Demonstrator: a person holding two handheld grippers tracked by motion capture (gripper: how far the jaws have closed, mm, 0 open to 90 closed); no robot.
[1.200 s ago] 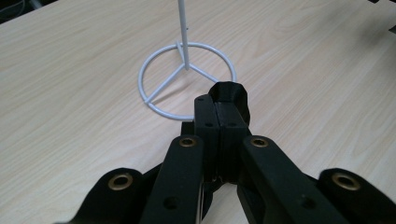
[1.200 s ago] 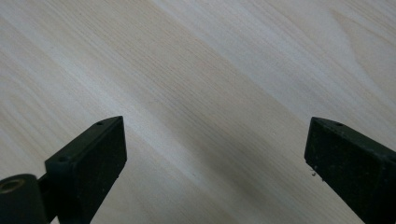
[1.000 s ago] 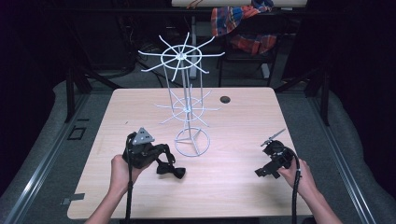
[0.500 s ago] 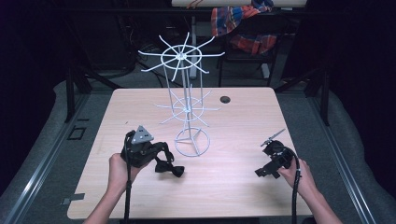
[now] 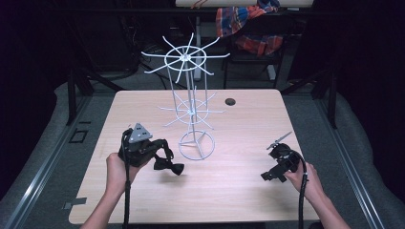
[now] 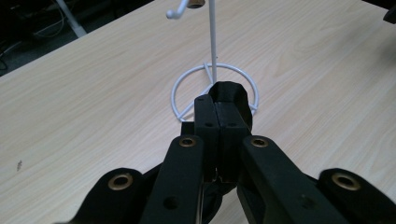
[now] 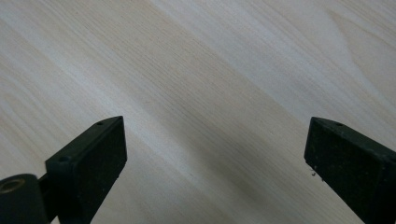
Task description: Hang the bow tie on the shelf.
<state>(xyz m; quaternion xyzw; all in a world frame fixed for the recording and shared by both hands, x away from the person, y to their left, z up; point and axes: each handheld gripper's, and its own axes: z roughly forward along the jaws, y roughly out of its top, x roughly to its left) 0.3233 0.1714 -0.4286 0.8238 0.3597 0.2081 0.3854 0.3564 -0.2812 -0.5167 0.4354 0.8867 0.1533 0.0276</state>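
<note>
Change since earlier frames: the left gripper [image 5: 162, 160] is seen slightly nearer the person and a little further left than a second ago; the right gripper [image 5: 277, 167] is seen in much the same place.

High view, worktop: a light wooden worktop [image 5: 248, 129] is seen from above, with a white wire rack [image 5: 191, 102] standing near its middle on a ring base.

High view, small item: a small dark round object [image 5: 230, 101] is seen lying on the far part of the worktop, well apart from both grippers.

High view, left side: the left gripper is held in the left hand [image 5: 117, 167] just beside the ring base, with a black object at its tip.

High view, right side: the right gripper is held in the right hand [image 5: 305, 179] near the right edge, well apart from the rack.

Left gripper view: the fingers [image 6: 208, 123] are seen pressed together on a black strap-like piece [image 6: 231, 95], which is pinched between them and curls over their tips; what it is cannot be told. The ring base [image 6: 187, 88] is seen just beyond.

Right gripper view: the fingers [image 7: 91, 156] are seen spread wide apart, with nothing between them and bare wood grain beneath.
</note>
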